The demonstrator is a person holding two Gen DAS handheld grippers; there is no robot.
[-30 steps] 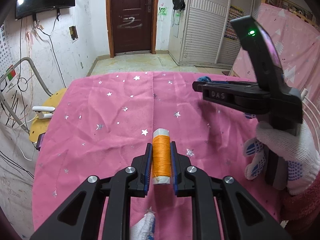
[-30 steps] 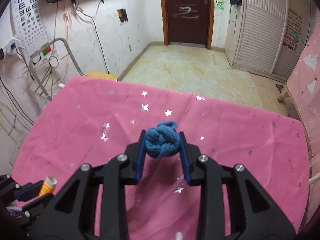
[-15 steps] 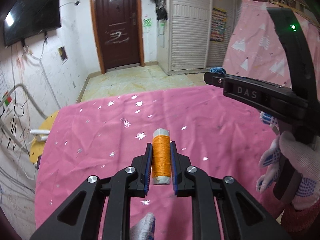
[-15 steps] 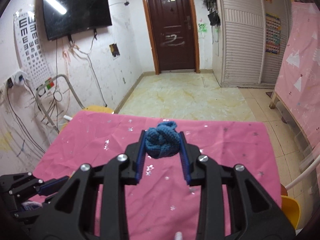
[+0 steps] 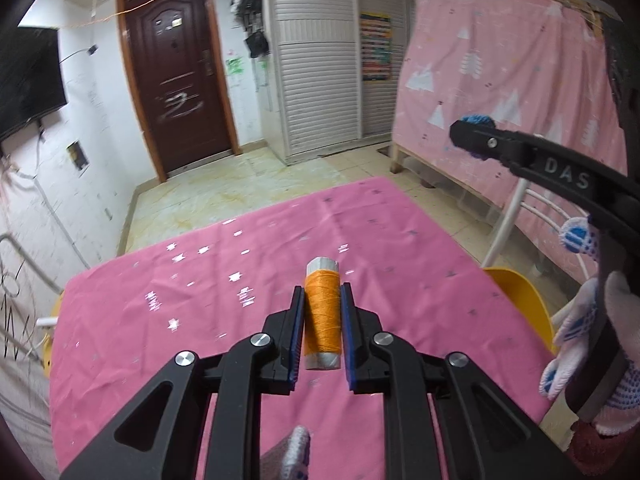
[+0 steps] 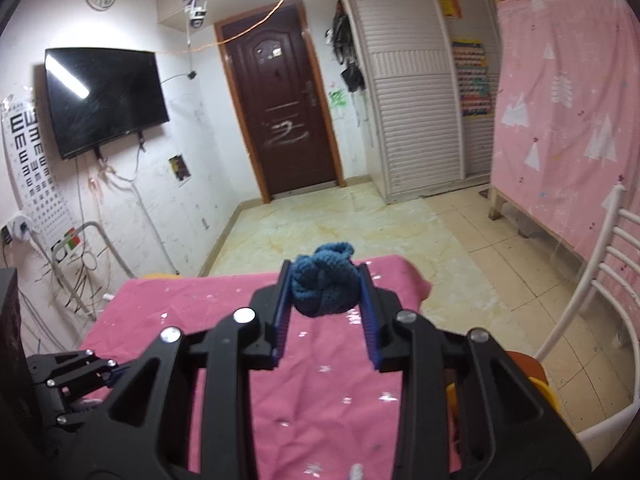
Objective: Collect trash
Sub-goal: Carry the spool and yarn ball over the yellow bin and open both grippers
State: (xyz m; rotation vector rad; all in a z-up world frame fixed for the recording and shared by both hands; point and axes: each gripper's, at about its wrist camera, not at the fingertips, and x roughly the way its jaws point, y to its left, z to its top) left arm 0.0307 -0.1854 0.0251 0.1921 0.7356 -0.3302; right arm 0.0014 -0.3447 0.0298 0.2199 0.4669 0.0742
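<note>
My left gripper (image 5: 322, 294) is shut on an orange thread spool (image 5: 322, 314) and holds it above the pink star-print tablecloth (image 5: 200, 292). My right gripper (image 6: 324, 270) is shut on a blue knotted yarn ball (image 6: 324, 288) and holds it high over the table's far edge. In the left wrist view the right gripper (image 5: 472, 136) is raised at the right with a bit of the blue yarn (image 5: 478, 120) showing at its tip. In the right wrist view the left gripper (image 6: 72, 372) shows low at the left.
A white chair (image 6: 600, 280) stands right of the table, with a yellow seat (image 5: 520, 304) at the table's right edge. A pink-draped frame (image 5: 500, 80) stands at the right. A dark door (image 6: 288, 120), a wall TV (image 6: 104, 100) and a cable-hung rack (image 6: 80, 248) lie beyond.
Both grippers have risen and tilted up with their loads still held. The table now sits lower and smaller in both views; the right gripper has lifted further to the right.
</note>
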